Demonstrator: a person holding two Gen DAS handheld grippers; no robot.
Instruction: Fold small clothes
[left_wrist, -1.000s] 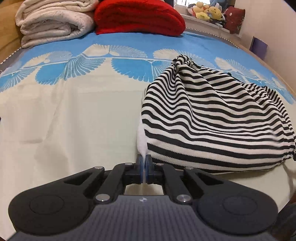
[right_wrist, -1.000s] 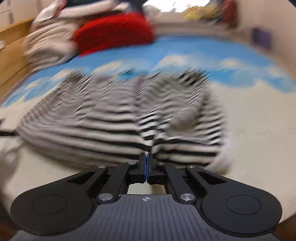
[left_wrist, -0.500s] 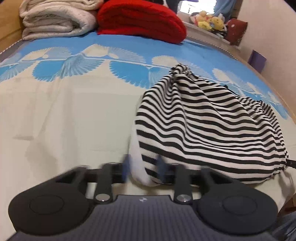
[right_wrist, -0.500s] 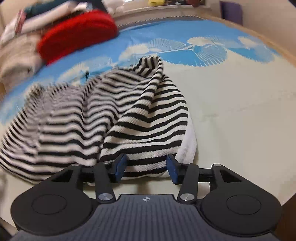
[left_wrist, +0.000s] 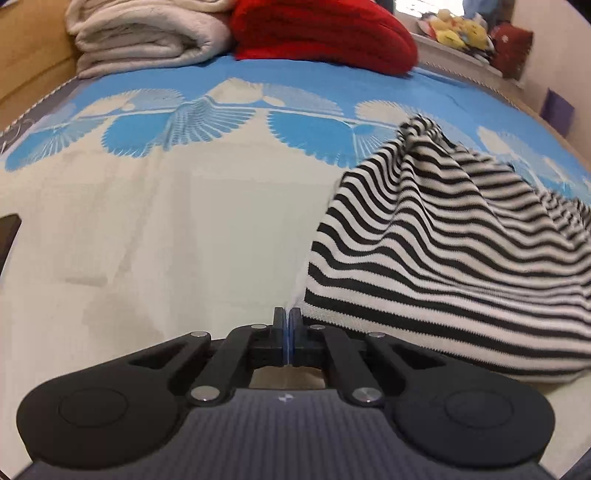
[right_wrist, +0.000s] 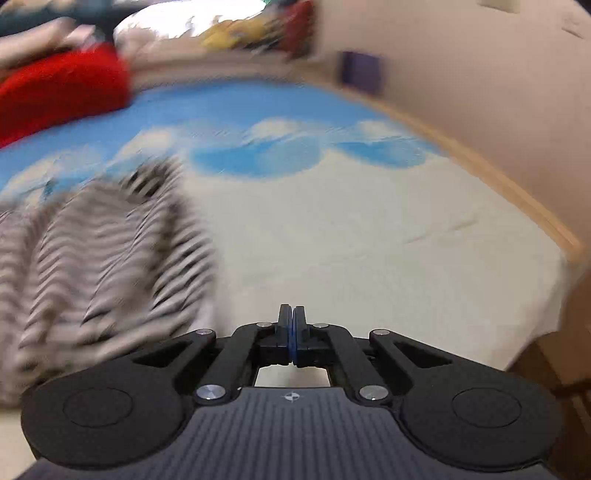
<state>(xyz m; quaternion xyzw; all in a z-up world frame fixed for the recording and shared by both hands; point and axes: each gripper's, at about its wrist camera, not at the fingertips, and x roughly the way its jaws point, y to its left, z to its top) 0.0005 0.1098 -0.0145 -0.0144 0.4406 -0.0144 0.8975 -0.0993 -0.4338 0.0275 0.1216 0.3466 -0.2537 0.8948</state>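
Note:
A black-and-white striped garment (left_wrist: 443, 251) lies bunched on the bed, at the right of the left wrist view. It shows blurred at the left of the right wrist view (right_wrist: 96, 258). My left gripper (left_wrist: 287, 317) is shut and empty, just left of the garment's near corner. My right gripper (right_wrist: 291, 317) is shut and empty, over bare sheet to the right of the garment.
The bed has a cream and blue patterned sheet (left_wrist: 166, 221). A folded beige blanket (left_wrist: 147, 33) and a red blanket (left_wrist: 321, 33) lie at the far end. Plush toys (left_wrist: 454, 29) sit on a ledge. The bed's wooden right edge (right_wrist: 517, 199) borders a wall.
Both grippers opened and let go of the striped garment, then shut empty. The left has drawn off to the garment's left, the right has swung to its right.

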